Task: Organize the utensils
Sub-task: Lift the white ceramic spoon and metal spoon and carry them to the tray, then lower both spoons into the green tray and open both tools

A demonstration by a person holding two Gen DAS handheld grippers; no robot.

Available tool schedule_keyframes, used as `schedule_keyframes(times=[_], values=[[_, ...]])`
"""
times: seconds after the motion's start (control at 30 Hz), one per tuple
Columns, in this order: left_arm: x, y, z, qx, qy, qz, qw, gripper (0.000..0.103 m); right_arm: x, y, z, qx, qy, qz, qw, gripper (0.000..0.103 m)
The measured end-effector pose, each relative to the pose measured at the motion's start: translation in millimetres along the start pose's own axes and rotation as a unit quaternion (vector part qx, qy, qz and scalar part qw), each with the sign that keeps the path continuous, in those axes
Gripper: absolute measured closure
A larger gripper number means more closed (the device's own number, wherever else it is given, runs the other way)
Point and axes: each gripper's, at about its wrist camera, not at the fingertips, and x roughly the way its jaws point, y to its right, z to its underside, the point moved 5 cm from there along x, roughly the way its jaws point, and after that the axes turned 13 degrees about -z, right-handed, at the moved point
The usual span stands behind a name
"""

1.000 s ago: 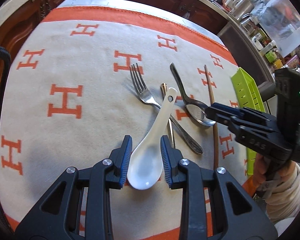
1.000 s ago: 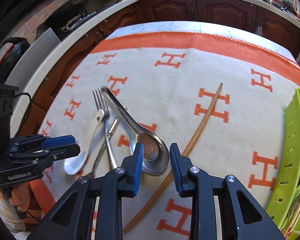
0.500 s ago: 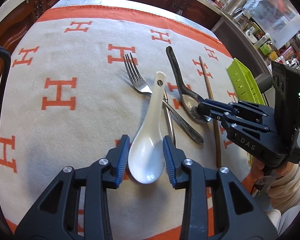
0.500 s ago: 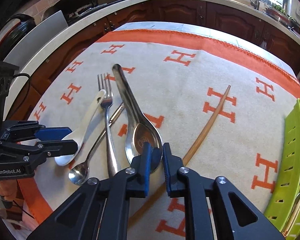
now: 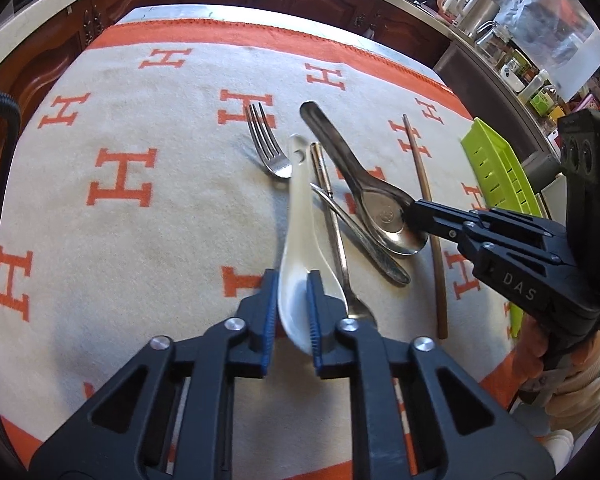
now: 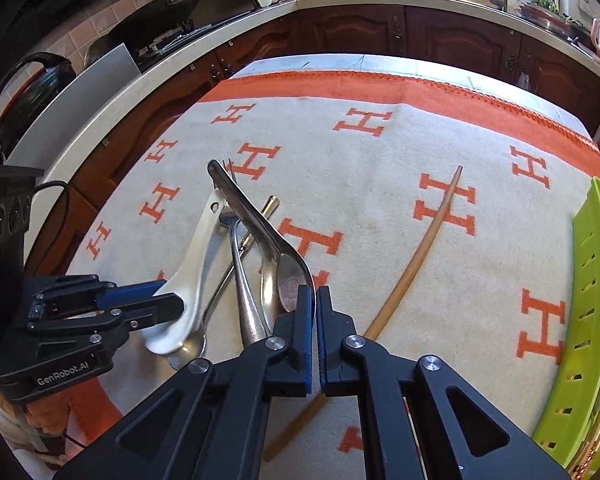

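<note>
Dark carved wooden cabinets ring a table draped in a soft, fuzzy cream blanket (image 5: 148,248) with an orange border and blocky orange H shapes. Farthest left of the pile, ahead of the left gripper (image 5: 293,304), a shiny steel fork (image 5: 269,152) lies with its tines pointing away. The left gripper's ribbed blue pads have just been closing and now clamp the bowl of a glossy white ceramic soup spoon (image 5: 300,216), whose long scooped handle rises tilted away from the fingers. Just right of it a slim metal spoon (image 5: 334,220) with a gold-tipped handle crosses under the fork's handle. Further right, the right gripper (image 6: 315,308) has also just been closing; its pads pinch the rim of a broad, polished steel ladle spoon (image 6: 260,224) with a flat, curved handle. Beyond that tool's right side lies a thin brown wooden chopstick (image 6: 420,256), then a slotted lime-green plastic tray (image 6: 592,280) at the table's edge.
</note>
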Motion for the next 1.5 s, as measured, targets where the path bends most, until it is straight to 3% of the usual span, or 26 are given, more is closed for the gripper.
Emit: schedule_keyframes(times=[0.17, 0.3, 0.63, 0.83, 1.07, 1.27, 1.5], values=[[-5, 2, -3, -0.013, 0.004, -0.002, 0.9999, 0.101, -7, 3, 3, 0.032, 0.006, -0.017, 0.999, 0.102], [-8, 3, -5, -0.013, 0.0, -0.02, 0.9997, 0.102, -19, 11, 5, 0.066, 0.018, -0.026, 0.997, 0.102], [-39, 23, -17, -0.016, 0.012, -0.019, 0.9996, 0.102, -86, 35, 20, 0.131, 0.082, -0.025, 0.988, 0.102], [-66, 79, -34, 0.024, 0.032, -0.001, 0.9992, 0.102, -148, 61, 43, 0.183, 0.131, 0.003, 0.974, 0.102], [-76, 175, -57, 0.077, 0.033, 0.043, 0.9956, 0.102, -220, 104, 84, 0.233, 0.179, 0.081, 0.952, 0.102], [-59, 252, -50, 0.121, 0.016, 0.053, 0.9911, 0.102, -240, 133, 122, 0.282, 0.181, 0.108, 0.936, 0.102], [-22, 286, -23, 0.14, -0.02, 0.047, 0.9889, 0.101, -249, 154, 158, 0.321, 0.189, 0.101, 0.923, 0.102]])
